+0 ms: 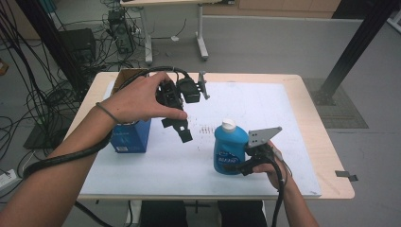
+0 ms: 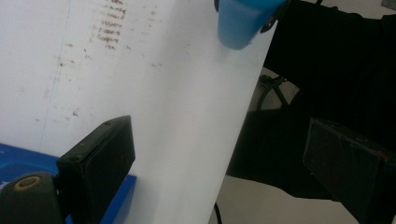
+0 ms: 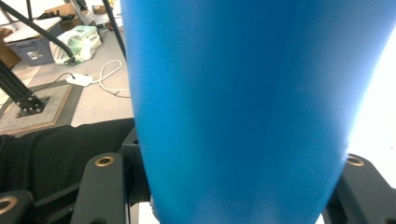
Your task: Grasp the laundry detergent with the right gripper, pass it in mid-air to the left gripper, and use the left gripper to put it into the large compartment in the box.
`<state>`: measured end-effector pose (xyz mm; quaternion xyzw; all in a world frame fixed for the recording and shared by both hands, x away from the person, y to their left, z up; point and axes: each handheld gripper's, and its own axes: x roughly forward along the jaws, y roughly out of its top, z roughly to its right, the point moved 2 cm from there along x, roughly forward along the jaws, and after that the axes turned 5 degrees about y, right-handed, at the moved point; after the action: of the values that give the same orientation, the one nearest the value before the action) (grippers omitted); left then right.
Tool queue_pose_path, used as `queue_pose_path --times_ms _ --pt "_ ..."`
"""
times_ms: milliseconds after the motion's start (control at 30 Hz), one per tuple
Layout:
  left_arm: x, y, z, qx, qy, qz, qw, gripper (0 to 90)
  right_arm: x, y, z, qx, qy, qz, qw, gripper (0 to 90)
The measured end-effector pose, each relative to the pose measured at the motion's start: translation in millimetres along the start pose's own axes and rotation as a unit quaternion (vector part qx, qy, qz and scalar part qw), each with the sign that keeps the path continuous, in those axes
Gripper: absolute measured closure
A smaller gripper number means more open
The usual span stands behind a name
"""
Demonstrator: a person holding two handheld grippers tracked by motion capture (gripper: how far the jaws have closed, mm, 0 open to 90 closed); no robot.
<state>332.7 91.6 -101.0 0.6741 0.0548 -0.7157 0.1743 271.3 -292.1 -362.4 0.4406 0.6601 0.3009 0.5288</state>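
The right gripper's [image 1: 247,165] jaws were clenched on the blue bottle's [image 1: 229,151] lower body, holding it upright on the worktop [image 1: 265,109], likely for repositioning. The left gripper [image 1: 182,130] hung released above, holding nothing. Its own view showed the bottle's base [image 2: 239,23]; the high view showed the white cap [image 1: 229,124] and the blue box [image 1: 130,137].

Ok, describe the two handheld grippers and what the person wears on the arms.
Both grippers, left gripper and right gripper, are black with flat rectangular jaws and brass-coloured fittings. Each carries a grey three-cornered plate with small holes and trails a black cable. The forearms are unsleeved; a thin dark band circles the left wrist.
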Motion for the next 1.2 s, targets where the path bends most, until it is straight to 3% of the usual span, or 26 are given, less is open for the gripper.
queue_pose_path --times_ms 200,733,1200 --pt "-3.0 5.8 1.9 0.007 0.001 0.0 1.0 9.3 15.1 6.2 1.4 -0.017 0.016 -0.014 0.9996 40.4" --pt "-2.9 27.1 3.0 0.034 -0.004 -0.01 0.9994 9.3 38.5 16.3 10.0 -0.032 0.047 -0.021 0.9982 40.4" --pt "-6.9 33.3 9.0 0.053 -0.007 -0.007 0.9985 9.5 40.3 22.3 11.2 -0.039 0.047 -0.016 0.998 40.4"
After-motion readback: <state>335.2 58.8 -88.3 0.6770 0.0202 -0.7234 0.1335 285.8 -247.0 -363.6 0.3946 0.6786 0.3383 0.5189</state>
